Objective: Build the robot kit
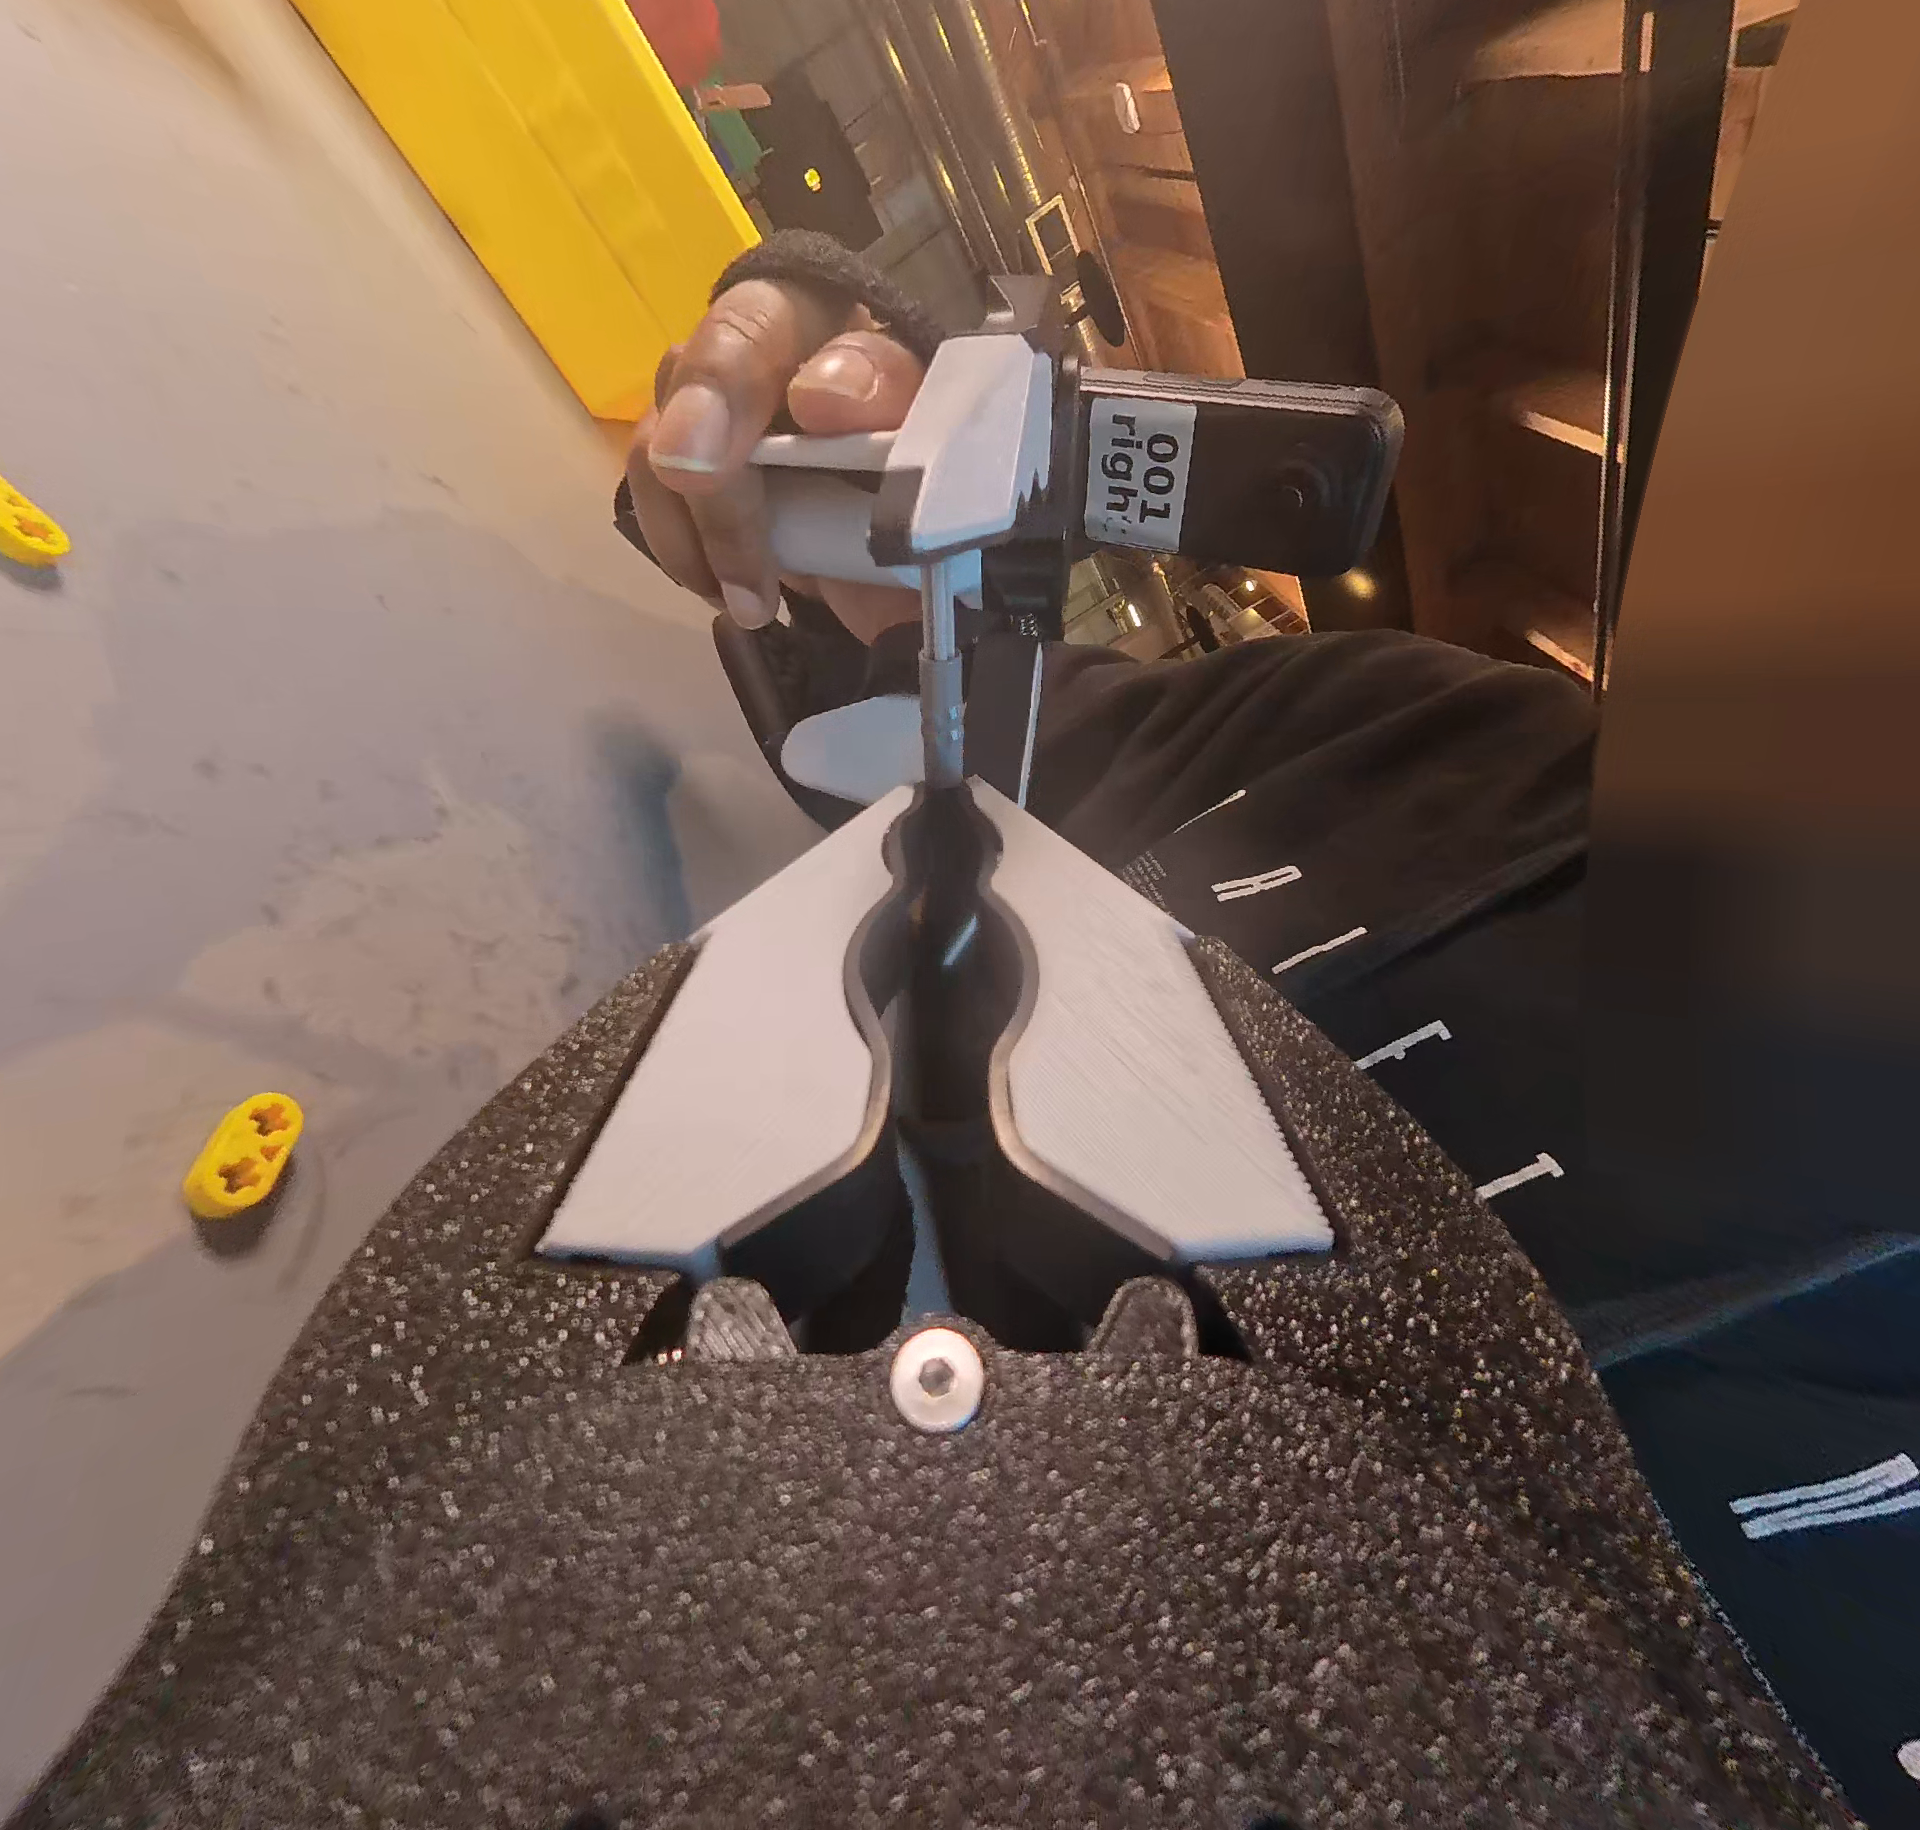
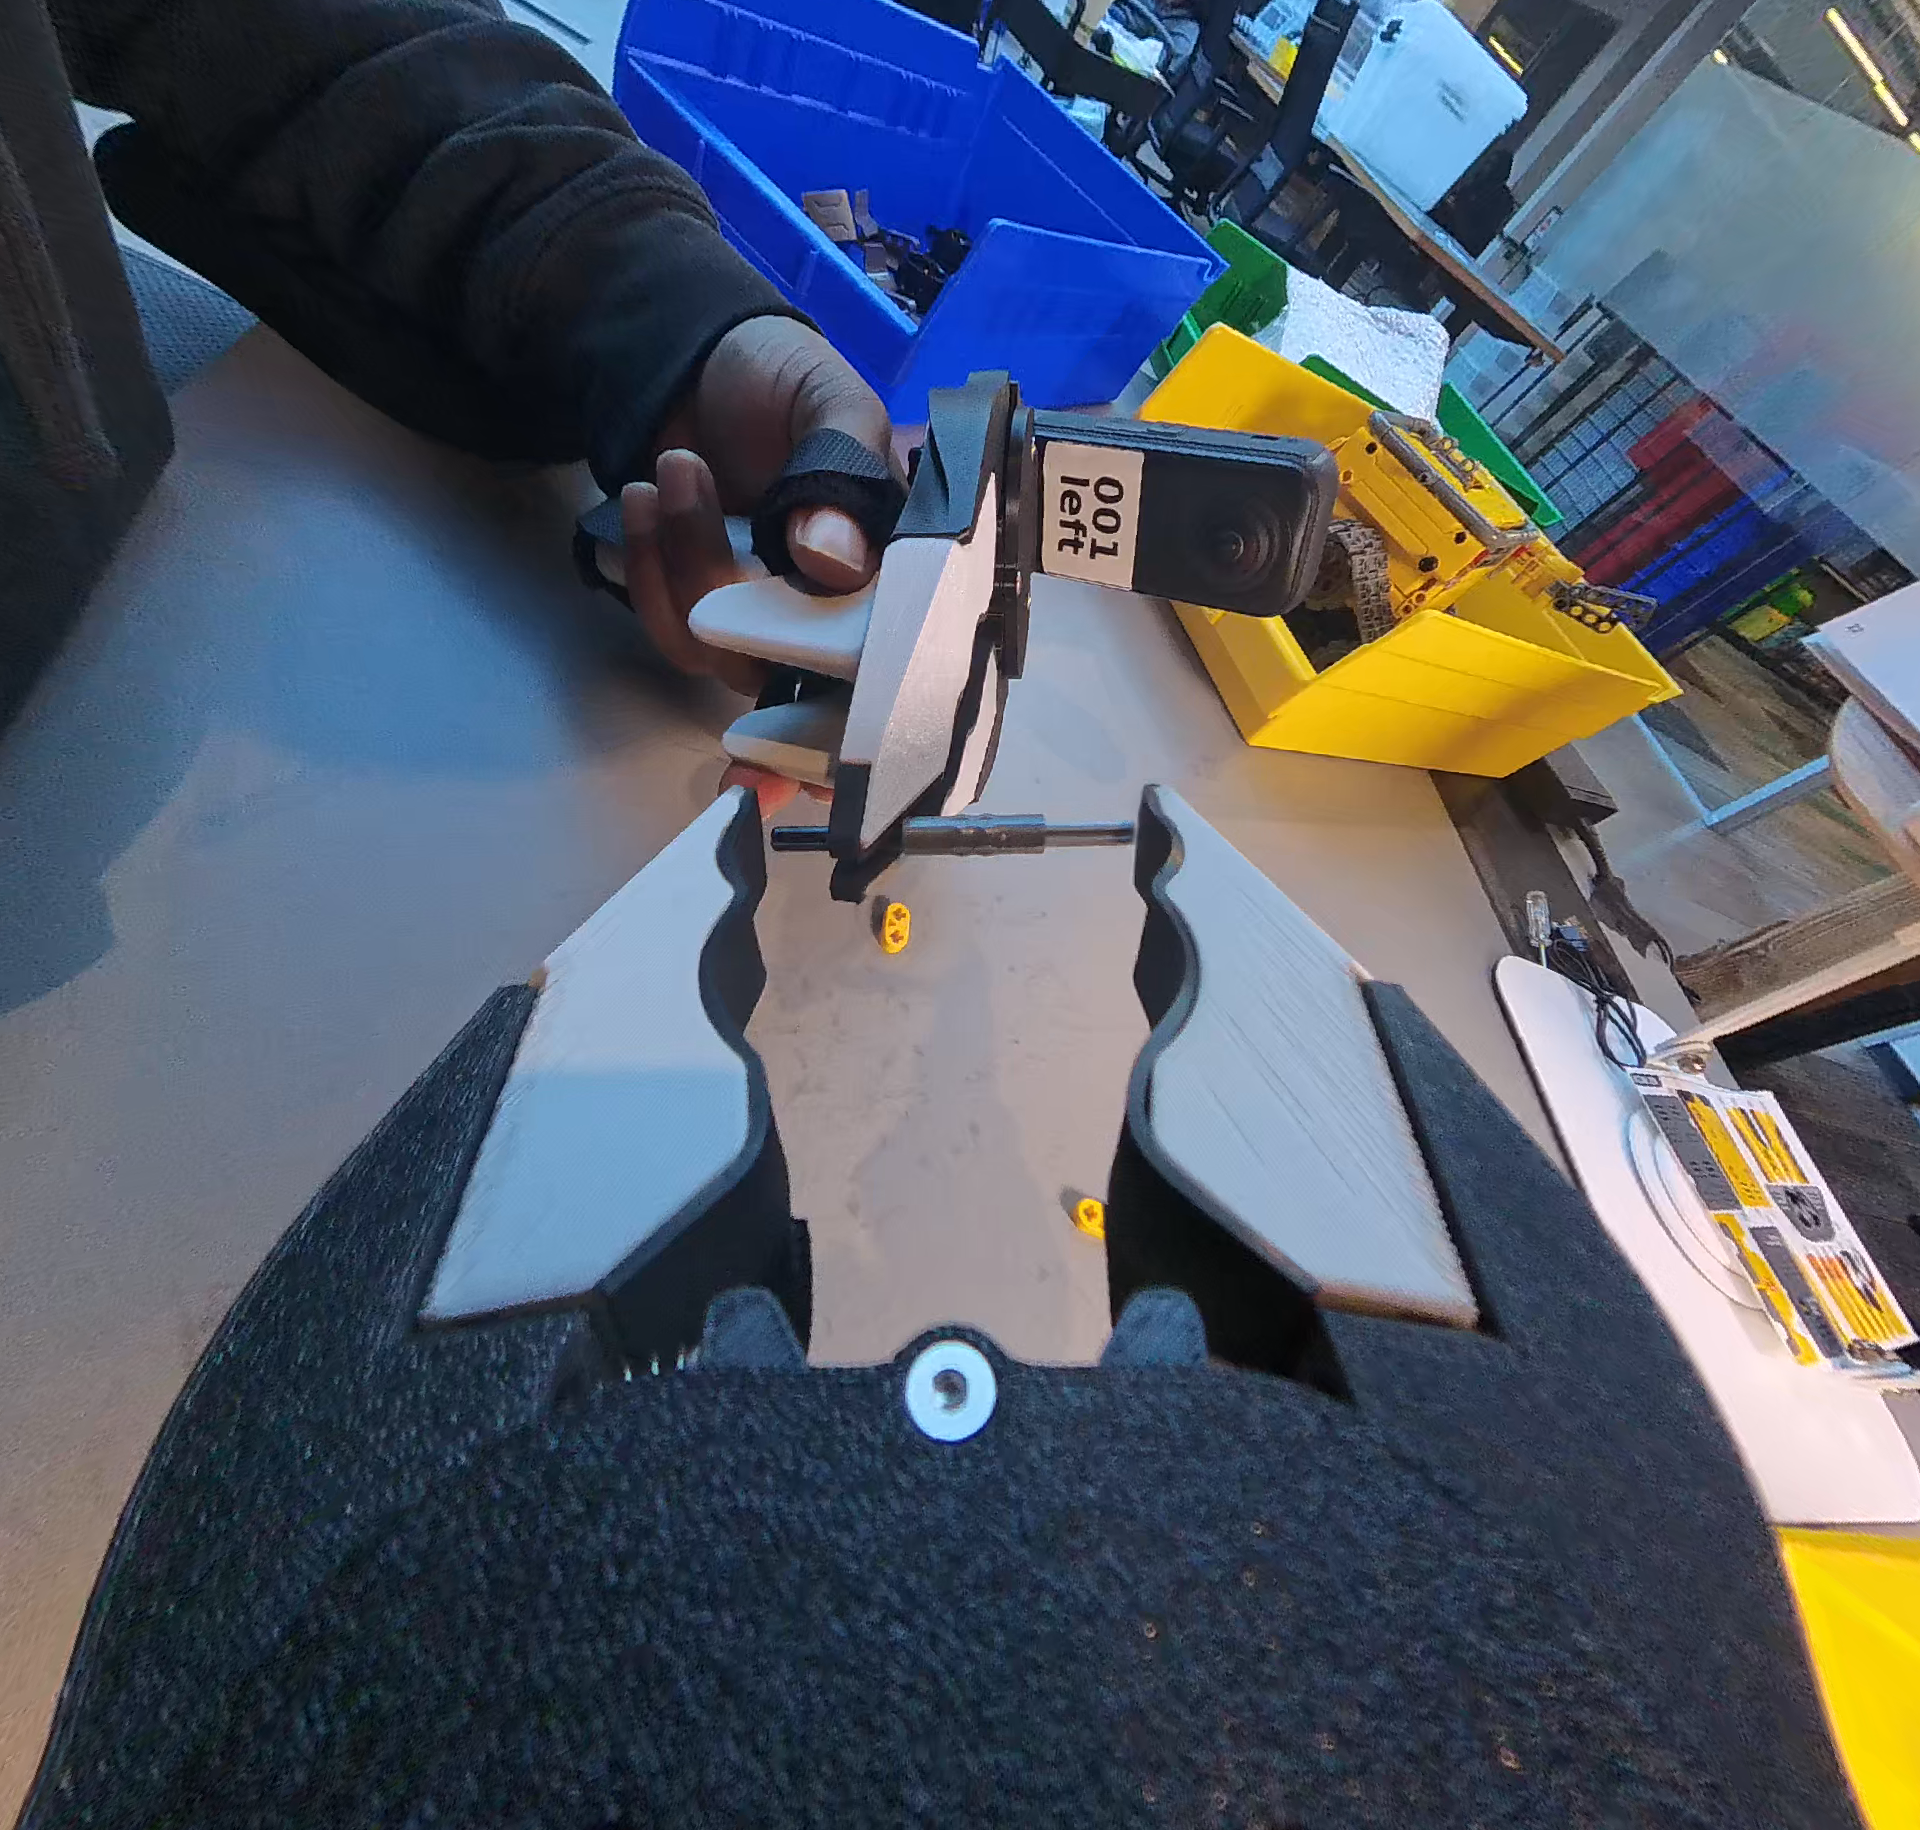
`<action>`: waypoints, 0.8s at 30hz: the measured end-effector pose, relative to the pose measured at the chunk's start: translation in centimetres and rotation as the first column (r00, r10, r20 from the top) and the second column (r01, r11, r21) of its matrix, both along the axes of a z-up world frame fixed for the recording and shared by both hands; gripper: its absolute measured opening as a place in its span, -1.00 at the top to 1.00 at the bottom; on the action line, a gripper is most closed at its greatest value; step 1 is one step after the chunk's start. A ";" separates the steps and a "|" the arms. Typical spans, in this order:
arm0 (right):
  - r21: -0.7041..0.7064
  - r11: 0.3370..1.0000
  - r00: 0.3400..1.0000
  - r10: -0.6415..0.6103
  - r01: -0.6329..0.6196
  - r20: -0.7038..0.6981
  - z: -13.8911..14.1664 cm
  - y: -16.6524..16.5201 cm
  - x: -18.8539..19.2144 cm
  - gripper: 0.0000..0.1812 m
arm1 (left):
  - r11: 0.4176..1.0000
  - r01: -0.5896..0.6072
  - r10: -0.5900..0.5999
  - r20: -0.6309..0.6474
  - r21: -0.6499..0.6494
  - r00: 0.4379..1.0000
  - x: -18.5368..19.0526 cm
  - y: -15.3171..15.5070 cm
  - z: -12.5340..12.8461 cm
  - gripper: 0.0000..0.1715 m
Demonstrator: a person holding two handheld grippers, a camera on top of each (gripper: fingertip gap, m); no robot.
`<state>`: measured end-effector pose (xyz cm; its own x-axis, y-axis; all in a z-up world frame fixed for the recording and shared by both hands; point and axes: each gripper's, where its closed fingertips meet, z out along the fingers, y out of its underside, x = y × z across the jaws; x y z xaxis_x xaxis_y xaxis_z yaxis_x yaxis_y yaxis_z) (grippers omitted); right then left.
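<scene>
My left claw (image 1: pixel 940 845) is clamped on a thin dark axle (image 1: pixel 943 720); its grey fingers (image 1: pixel 748 1042) press together around the shaft, which sticks out past the fingertips. In the right wrist view the same axle (image 2: pixel 971 833) lies level, gripped near one end, with a grey sleeve section just beyond the left claw (image 2: pixel 868 850) and the free end pointing toward my right claw's far finger.

My right claw (image 2: pixel 945 814) is spread wide and holds nothing. The axle spans the gap between its fingertips; its tip lies just beside the right-hand fingertip (image 2: pixel 1164 824), and I cannot tell whether they touch. In the left wrist view the right claw (image 1: pixel 951 559) sits at the axle's far end.

Two small yellow connector pieces (image 1: pixel 244 1155) lie on the grey tabletop (image 1: pixel 260 741); in the right wrist view one (image 2: pixel 894 925) lies below the axle and another (image 2: pixel 1089 1216) nearer my right finger.

A blue bin (image 2: pixel 914 180) and a yellow bin (image 2: pixel 1455 679) stand at the far side of the tabletop. A printed instruction sheet (image 2: pixel 1777 1209) lies to my right.
</scene>
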<state>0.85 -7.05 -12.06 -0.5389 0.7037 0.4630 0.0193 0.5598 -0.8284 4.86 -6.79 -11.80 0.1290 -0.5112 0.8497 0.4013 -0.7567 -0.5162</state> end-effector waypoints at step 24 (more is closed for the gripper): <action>0.016 0.999 0.992 0.032 -0.035 0.121 -2.3 -1.1 0.5 0.26 | 0.998 -0.063 0.065 -0.085 0.031 0.994 -0.8 0.6 -1.1 0.92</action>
<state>1.32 -8.18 -14.39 -0.6148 0.6766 0.4054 0.0997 0.5765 -0.8110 4.06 -6.20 -12.89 0.2339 -0.5230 0.8196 0.4021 -0.7154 -0.5713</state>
